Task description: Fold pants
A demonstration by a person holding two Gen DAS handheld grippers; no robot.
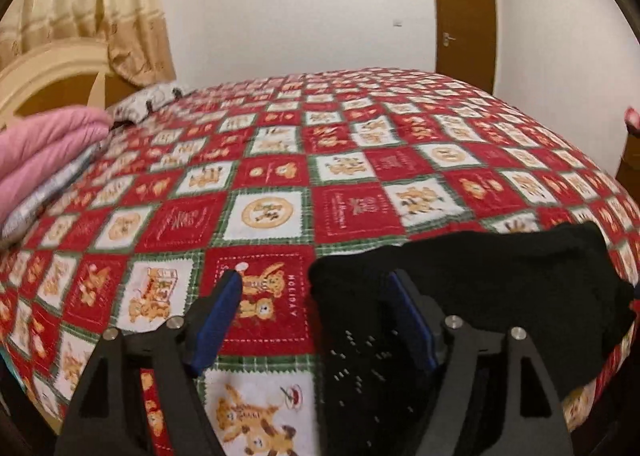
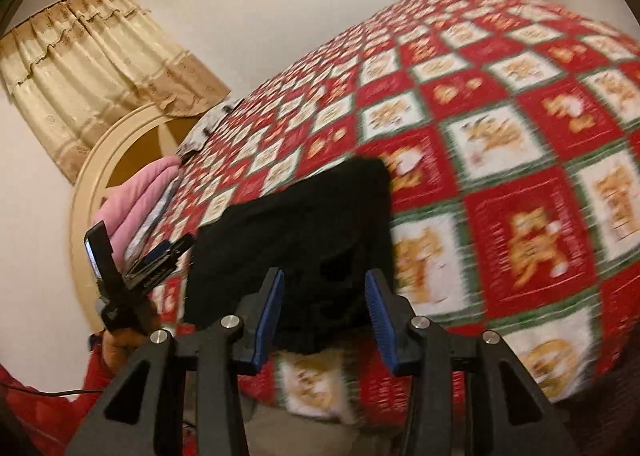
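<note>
The black pants (image 1: pixel 500 288) lie folded in a compact pile on the red, white and green teddy-bear quilt (image 1: pixel 280 159) near the bed's front edge. My left gripper (image 1: pixel 316 296) is open, its right finger over the pile's left part and its left finger over the quilt. In the right wrist view the pants (image 2: pixel 304 223) lie just ahead of my right gripper (image 2: pixel 326 292), which is open and empty above the pile's near edge. The left gripper (image 2: pixel 160 256) shows there at the left, held in a hand.
Folded pink bedding (image 1: pixel 44 151) and a patterned pillow (image 1: pixel 144 103) lie at the bed's left end by a cream headboard (image 1: pixel 48 71). Curtains (image 1: pixel 100 3) hang behind. A brown door (image 1: pixel 464 15) stands at the far right wall.
</note>
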